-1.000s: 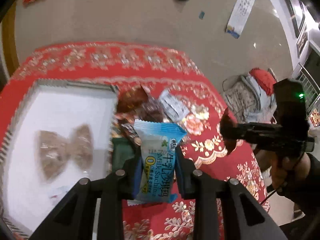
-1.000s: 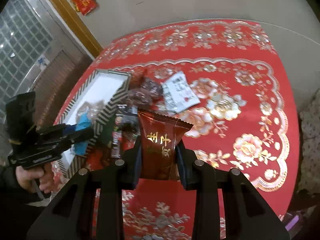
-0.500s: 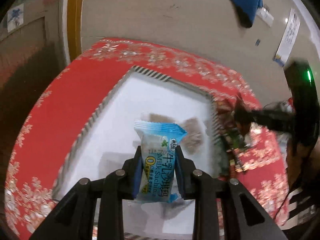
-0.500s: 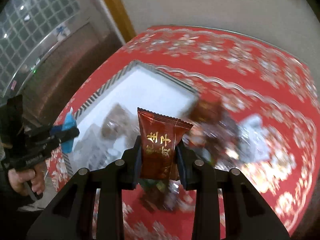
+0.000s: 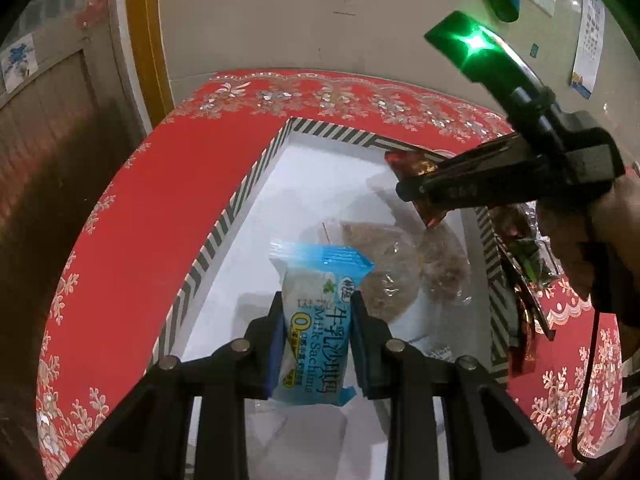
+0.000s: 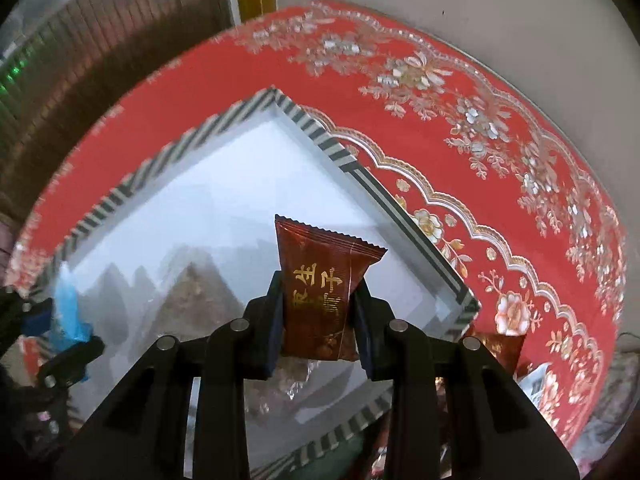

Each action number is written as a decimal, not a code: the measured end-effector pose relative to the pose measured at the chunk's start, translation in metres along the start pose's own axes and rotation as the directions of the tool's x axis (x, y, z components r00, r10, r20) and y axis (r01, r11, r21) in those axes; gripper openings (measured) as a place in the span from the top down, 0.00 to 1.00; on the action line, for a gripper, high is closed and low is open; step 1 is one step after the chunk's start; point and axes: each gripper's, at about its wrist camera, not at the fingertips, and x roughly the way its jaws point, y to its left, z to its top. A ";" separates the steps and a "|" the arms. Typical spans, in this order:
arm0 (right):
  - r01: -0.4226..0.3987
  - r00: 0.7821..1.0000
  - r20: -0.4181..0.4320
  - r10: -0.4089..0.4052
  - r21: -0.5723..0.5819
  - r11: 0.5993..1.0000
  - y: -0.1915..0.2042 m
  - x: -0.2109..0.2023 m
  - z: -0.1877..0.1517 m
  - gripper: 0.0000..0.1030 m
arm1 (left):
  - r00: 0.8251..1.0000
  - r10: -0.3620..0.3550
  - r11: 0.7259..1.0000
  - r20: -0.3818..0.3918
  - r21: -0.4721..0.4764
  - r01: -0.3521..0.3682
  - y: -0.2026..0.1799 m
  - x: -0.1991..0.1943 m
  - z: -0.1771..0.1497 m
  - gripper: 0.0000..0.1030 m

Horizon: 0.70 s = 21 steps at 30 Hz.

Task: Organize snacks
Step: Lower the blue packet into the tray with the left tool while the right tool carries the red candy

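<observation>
Blue milk sachima packet [image 5: 320,320] clamped upright in left gripper [image 5: 318,334], over the near part of the white box [image 5: 224,236] with striped rim. Dark red gold-lettered packet [image 6: 324,300] pinched in right gripper [image 6: 318,330], also above the box interior. Two clear-wrapped brown cakes [image 5: 388,268] lie on the box floor, partly hidden behind the blue packet. Loose snack pile [image 5: 524,280] right of the box, mostly blocked by the other gripper. Red floral tablecloth [image 6: 500,128] beneath.
</observation>
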 end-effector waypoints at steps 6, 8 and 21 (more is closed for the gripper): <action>0.032 0.999 -0.023 -0.032 0.000 0.999 0.002 0.013 0.005 0.71 | 1.000 -0.002 1.000 -0.012 0.009 0.002 0.001 0.006 0.000 0.70; 0.039 0.999 -0.026 -0.039 0.001 0.999 0.003 0.015 0.004 0.71 | 1.000 -0.002 1.000 -0.017 0.011 0.002 -0.001 0.008 -0.001 0.70; 0.056 0.998 -0.018 -0.056 0.023 0.998 0.003 0.019 0.003 0.42 | 0.999 0.036 0.998 0.020 0.049 -0.037 -0.010 0.000 -0.004 0.20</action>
